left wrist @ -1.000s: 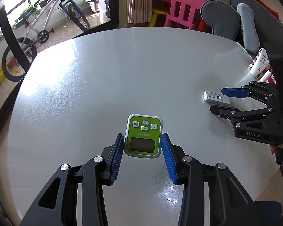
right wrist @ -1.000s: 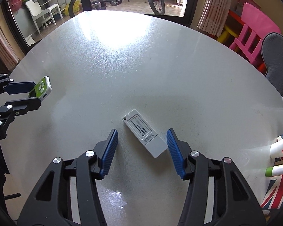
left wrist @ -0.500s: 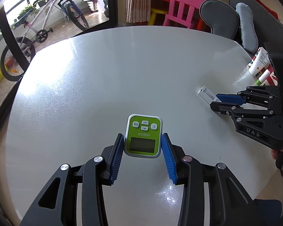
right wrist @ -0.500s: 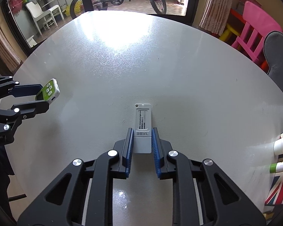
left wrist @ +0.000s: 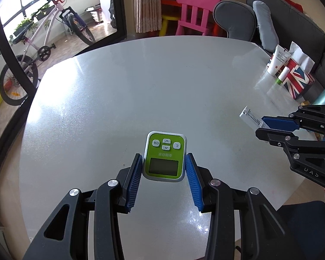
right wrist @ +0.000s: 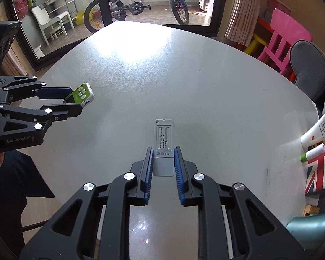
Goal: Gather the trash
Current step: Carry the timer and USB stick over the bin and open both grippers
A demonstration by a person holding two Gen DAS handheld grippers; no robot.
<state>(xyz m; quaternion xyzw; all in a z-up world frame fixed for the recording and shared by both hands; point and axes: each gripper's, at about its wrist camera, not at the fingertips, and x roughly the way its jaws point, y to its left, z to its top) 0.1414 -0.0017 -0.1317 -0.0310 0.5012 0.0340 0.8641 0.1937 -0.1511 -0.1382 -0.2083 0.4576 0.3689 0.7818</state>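
Both wrist cameras look steeply down along their tools, close over the shared tabletop (left wrist: 140,86); each view catches the opposite tool.

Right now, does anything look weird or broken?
Nothing looks broken or spilled. The odd bit: the left gripper holds a tidy green gadget and the right gripper a clean white stick, neither resembling trash.

Ahead of you the grey round table (left wrist: 140,91) lay bare and open. Along its right edge, tubes (right wrist: 316,133) and a Union Jack box (right wrist: 320,173) blocked passage.
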